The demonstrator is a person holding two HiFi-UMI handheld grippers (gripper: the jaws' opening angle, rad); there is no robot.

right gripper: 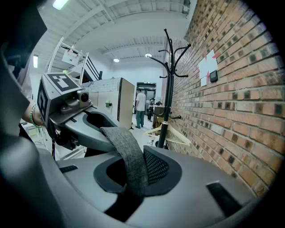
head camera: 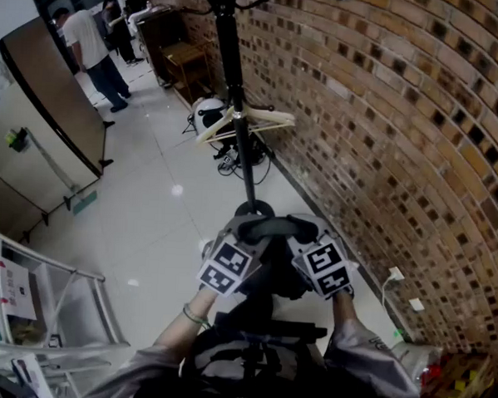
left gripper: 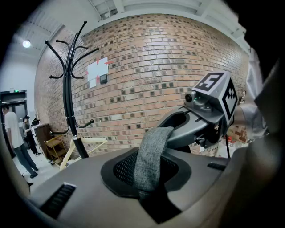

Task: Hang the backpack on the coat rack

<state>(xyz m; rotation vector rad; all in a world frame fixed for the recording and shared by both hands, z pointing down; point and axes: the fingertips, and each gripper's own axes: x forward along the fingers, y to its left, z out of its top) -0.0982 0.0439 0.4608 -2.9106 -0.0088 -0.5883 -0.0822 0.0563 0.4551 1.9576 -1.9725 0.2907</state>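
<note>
A black coat rack (head camera: 237, 110) with curved hooks stands by the brick wall, ahead of me; it also shows in the left gripper view (left gripper: 67, 102) and the right gripper view (right gripper: 168, 89). The dark backpack (head camera: 257, 352) hangs low in front of the person. Its grey woven handle strap (head camera: 272, 228) spans between both grippers. My left gripper (left gripper: 144, 189) is shut on one end of the strap (left gripper: 151, 156). My right gripper (right gripper: 133, 189) is shut on the other end of the strap (right gripper: 127, 151). The two grippers are side by side, short of the rack's base.
Wooden hangers (head camera: 253, 119) hang low on the rack's pole, and a white object with cables (head camera: 208, 113) lies behind its base. The brick wall (head camera: 385, 143) runs along the right. Two people (head camera: 86, 44) stand far back. A partition (head camera: 46, 100) and a metal shelf (head camera: 60, 309) are on the left.
</note>
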